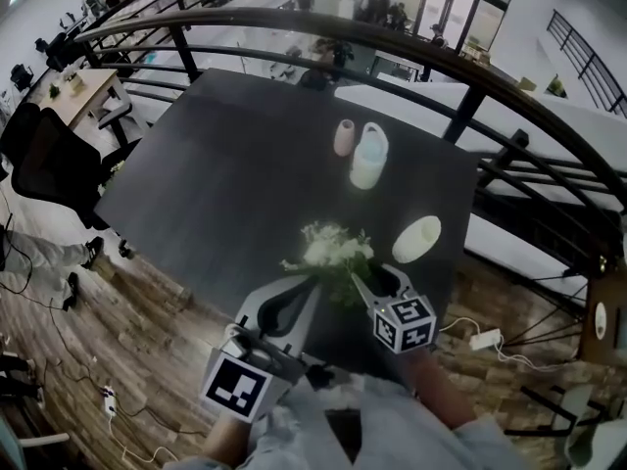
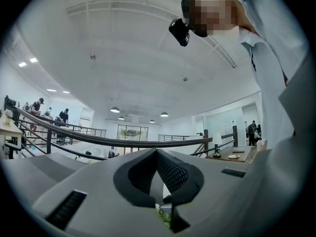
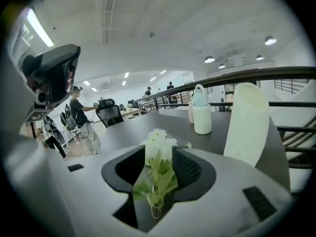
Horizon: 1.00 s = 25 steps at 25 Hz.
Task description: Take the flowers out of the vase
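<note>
Fingers (image 3: 190, 168) of the right gripper (image 3: 154, 151): standing apart at a middling gap. The flowers (image 1: 333, 251) sit in that gap, but neither pad looks to press on them; the leaves only brush the inner faces. The gripper tips downward toward the table (image 1: 225, 164).

The left gripper (image 2: 157, 152): pads (image 2: 177, 174) meet at the tips, nothing pinched there. A scrap of green and white shows low in the slot behind the tips; cannot tell whether it is caught or merely seen through. In the head view this gripper lies just left of the stems, tips near the leaves.

Flowers: out of the vase (image 1: 416, 238), low at the near part of the table, between the two grippers. Resting or hanging: cannot tell. The long axis runs along the right gripper's own line, cut stem ends nearest it, white blooms away. The bunch thus lies dead ahead of the right fingers, and the right hand is the nearer, already astride it.

Vase: stands beyond and to the right of the blooms, apart from them.

Farther: a pale bottle (image 1: 368, 157) and a pink cup (image 1: 344, 137), side by side, well apart from the flowers.

Judgement: removal looks done. Any withdrawal should run straight back along the stem axis, or the leaves may drag.
</note>
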Each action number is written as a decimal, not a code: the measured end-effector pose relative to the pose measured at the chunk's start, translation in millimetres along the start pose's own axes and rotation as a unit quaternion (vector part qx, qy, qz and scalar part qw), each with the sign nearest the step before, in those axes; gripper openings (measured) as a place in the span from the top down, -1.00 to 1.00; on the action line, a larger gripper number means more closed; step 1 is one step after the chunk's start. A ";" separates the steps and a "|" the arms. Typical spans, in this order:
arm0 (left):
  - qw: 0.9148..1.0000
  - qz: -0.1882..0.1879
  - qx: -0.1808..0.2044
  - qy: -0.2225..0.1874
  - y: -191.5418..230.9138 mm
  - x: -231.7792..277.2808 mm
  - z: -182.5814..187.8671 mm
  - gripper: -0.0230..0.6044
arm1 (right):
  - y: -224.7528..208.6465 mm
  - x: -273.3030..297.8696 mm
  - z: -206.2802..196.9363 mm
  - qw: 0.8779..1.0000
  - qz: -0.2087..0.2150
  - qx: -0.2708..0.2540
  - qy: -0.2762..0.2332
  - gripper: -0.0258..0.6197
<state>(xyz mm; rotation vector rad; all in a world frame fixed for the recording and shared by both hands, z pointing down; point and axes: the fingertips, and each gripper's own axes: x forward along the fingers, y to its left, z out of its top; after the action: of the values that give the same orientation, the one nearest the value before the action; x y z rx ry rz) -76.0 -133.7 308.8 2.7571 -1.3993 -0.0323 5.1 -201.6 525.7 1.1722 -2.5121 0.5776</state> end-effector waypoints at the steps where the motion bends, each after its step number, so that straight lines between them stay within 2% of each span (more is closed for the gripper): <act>1: 1.000 -0.004 0.001 0.000 -1.7 1.6 0.2 0.93 | 0.2 -3.8 7.3 1.000 -0.003 -0.001 -0.011 0.36; 7: 1.000 -0.027 0.005 -0.005 -10.8 10.7 2.3 0.93 | 1.9 -31.7 51.5 0.997 -0.016 -0.009 -0.081 0.48; 14: 0.999 -0.044 0.004 -0.005 -17.8 17.8 4.8 0.93 | 1.6 -74.8 98.8 0.986 -0.042 -0.018 -0.161 0.66; 16: 0.999 -0.050 0.006 -0.006 -19.6 19.1 5.7 0.93 | 3.6 -86.3 110.0 0.982 -0.048 -0.018 -0.179 0.74; 18: 0.998 -0.054 0.006 -0.008 -20.9 20.3 6.9 0.93 | 6.6 -96.7 121.8 0.978 -0.053 -0.018 -0.201 0.92; 25: 0.997 -0.069 0.009 -0.012 -27.9 25.9 10.0 0.93 | 14.2 -126.2 149.9 0.967 -0.070 -0.037 -0.243 0.93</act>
<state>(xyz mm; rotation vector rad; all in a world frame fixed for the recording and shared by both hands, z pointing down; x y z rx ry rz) -38.7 -138.5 297.4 2.8726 -1.2163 -0.0575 56.2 -182.6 337.0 1.6077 -2.7753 0.1685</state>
